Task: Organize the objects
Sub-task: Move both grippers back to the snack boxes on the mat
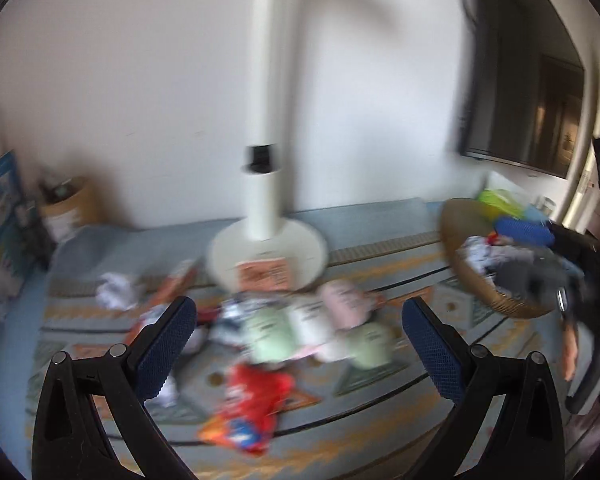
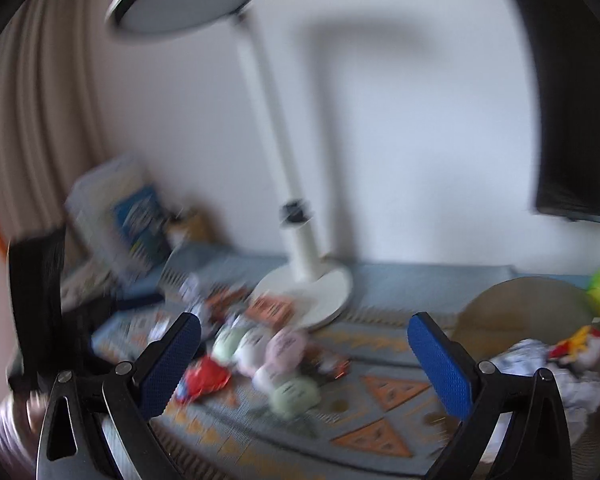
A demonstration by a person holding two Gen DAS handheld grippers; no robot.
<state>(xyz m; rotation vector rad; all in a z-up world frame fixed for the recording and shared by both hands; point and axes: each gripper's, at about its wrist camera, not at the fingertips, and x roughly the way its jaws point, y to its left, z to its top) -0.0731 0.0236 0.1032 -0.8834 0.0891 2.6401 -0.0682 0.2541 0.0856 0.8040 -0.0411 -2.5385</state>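
Both views are motion-blurred. A heap of pastel green, white and pink rolls (image 1: 320, 328) lies on the patterned rug (image 1: 380, 420), with a red snack bag (image 1: 252, 404) in front and crumpled white paper (image 1: 116, 290) to the left. My left gripper (image 1: 300, 344) hangs open above the heap with nothing between its fingers. In the right wrist view the same rolls (image 2: 272, 360) and red bag (image 2: 202, 378) lie ahead-left. My right gripper (image 2: 304, 360) is open and holds nothing. A woven basket (image 1: 500, 300) with clothes and wrappers sits to the right; its rim (image 2: 520, 304) also shows in the right wrist view.
A white floor lamp stands on a round base (image 1: 268, 252) behind the heap, an orange leaflet on it. A cardboard tube (image 1: 72, 208) and a blue box (image 1: 0, 208) stand at the left wall. A dark TV (image 1: 516, 92) hangs at right. The person's hand (image 1: 570, 344) shows at right.
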